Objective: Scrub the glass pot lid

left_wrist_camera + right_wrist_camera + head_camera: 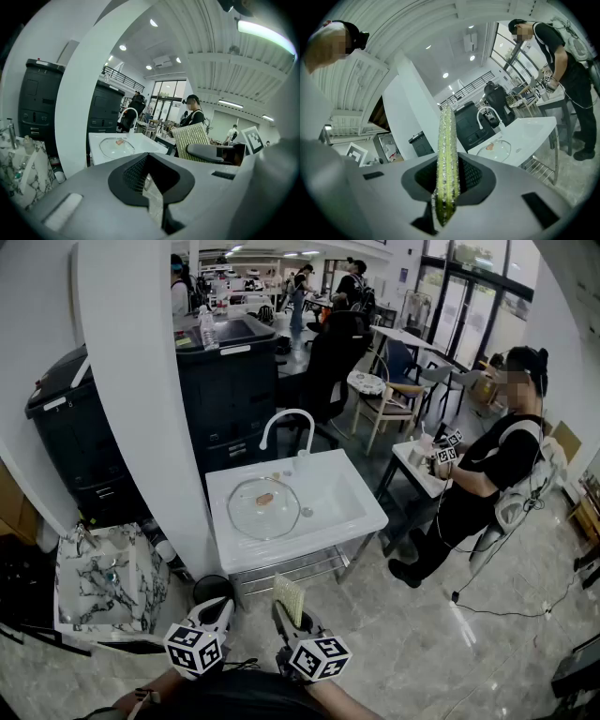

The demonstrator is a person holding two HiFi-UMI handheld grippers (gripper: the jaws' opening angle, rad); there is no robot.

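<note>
The glass pot lid [264,507] lies flat in the basin of a white sink unit [366,512], its pinkish knob up, some way ahead of both grippers. The lid also shows in the left gripper view [116,145] and the right gripper view [497,149]. My right gripper [292,615] [446,187] is shut on a yellow-green scrub sponge [289,598] [447,150], held upright on edge. My left gripper [212,617] [151,183] sits beside it, shut with nothing between its jaws. The sponge [191,138] appears at the right in the left gripper view.
A white faucet [286,420] rises behind the basin. A person in black [487,474] stands right of the sink by a small white table [417,465]. A white pillar [141,381], a marble-patterned sink [98,577] and a black bin [214,589] stand at the left.
</note>
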